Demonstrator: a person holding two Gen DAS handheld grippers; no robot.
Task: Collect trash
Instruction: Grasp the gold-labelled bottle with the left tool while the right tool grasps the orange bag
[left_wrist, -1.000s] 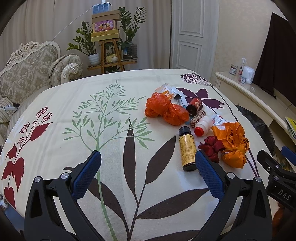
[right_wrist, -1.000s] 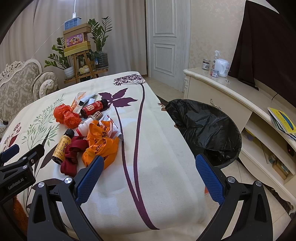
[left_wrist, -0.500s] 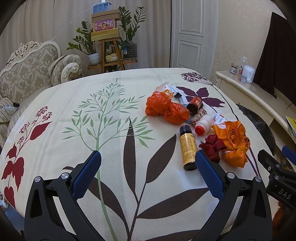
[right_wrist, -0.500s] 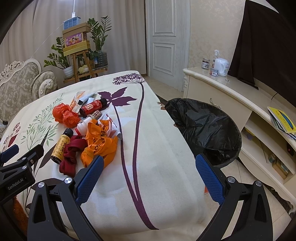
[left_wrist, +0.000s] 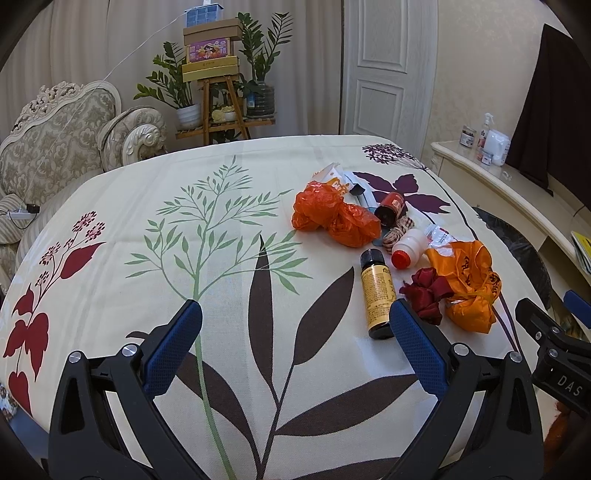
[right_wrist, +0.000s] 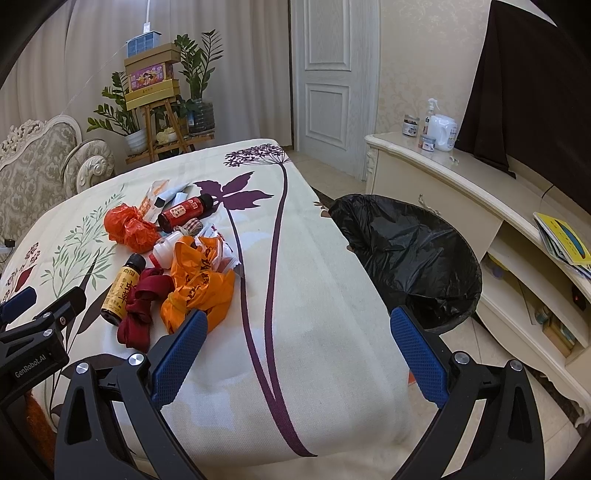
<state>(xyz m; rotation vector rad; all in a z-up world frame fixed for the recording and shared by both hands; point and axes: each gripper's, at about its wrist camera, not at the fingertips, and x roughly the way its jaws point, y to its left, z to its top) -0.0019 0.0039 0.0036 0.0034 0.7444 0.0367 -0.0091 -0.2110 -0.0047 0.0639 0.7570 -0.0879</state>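
Observation:
Trash lies on the floral tablecloth (left_wrist: 221, 258): a yellow-labelled brown bottle (left_wrist: 377, 293), a dark red ribbon (left_wrist: 424, 291), an orange plastic bag (left_wrist: 467, 284), a white bottle with a red cap (left_wrist: 405, 248), a red-orange bag (left_wrist: 332, 216) and a red-labelled bottle (left_wrist: 390, 208). My left gripper (left_wrist: 295, 332) is open and empty, its right finger beside the brown bottle. My right gripper (right_wrist: 295, 336) is open and empty over the table's near edge, the orange bag (right_wrist: 199, 284) at its left finger. A bin lined with a black bag (right_wrist: 410, 254) stands right of the table.
A cream sideboard (right_wrist: 461, 184) with bottles runs along the right wall behind the bin. A sofa (left_wrist: 62, 147) stands at the left, a plant stand with boxes (left_wrist: 218, 92) and a white door (left_wrist: 384, 66) at the back. Wrappers (left_wrist: 340, 177) lie behind the bags.
Both grippers have drifted slightly, so the trash sits a little nearer in each view. Both stay open and empty. Nothing on the table has moved.

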